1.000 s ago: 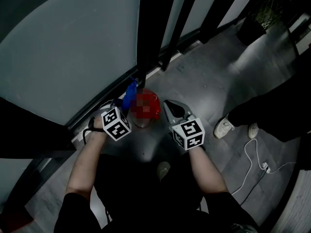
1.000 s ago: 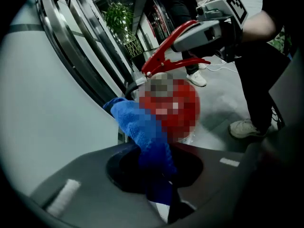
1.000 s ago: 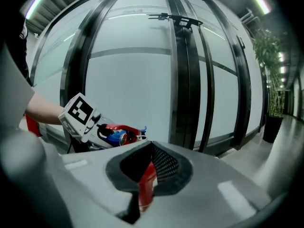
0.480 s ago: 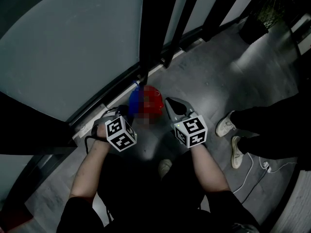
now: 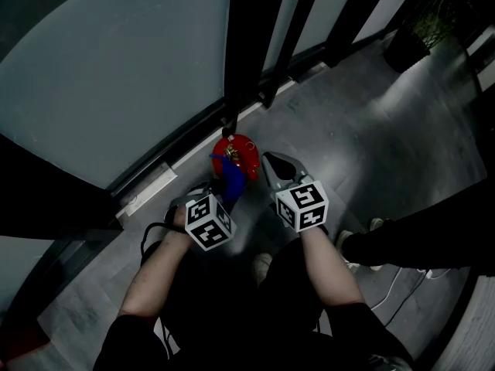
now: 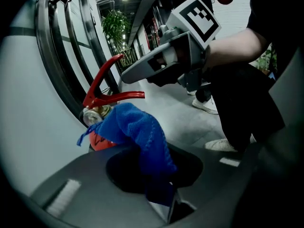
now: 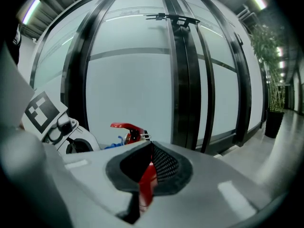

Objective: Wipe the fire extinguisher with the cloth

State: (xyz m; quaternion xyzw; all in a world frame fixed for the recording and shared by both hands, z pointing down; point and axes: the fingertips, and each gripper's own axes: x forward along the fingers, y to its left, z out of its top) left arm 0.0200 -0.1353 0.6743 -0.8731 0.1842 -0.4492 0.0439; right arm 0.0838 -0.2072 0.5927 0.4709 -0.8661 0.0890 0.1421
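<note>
Left gripper view: left gripper [image 6: 159, 177] clamps blue cloth [image 6: 142, 134] against fire extinguisher [image 6: 99, 140] top just ahead. Right gripper [image 5: 271, 161] closed, empty, beside it. Wiping looks underway; most of body likely left.

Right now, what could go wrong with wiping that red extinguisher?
1. The blue cloth, pinched by one end in the left claw, drapes over the top of the extinguisher, beneath its red lever; it might snag there.
2. The extinguisher stands free on the floor, and the right claw is not gripping it; a firm wipe might tip it.
</note>
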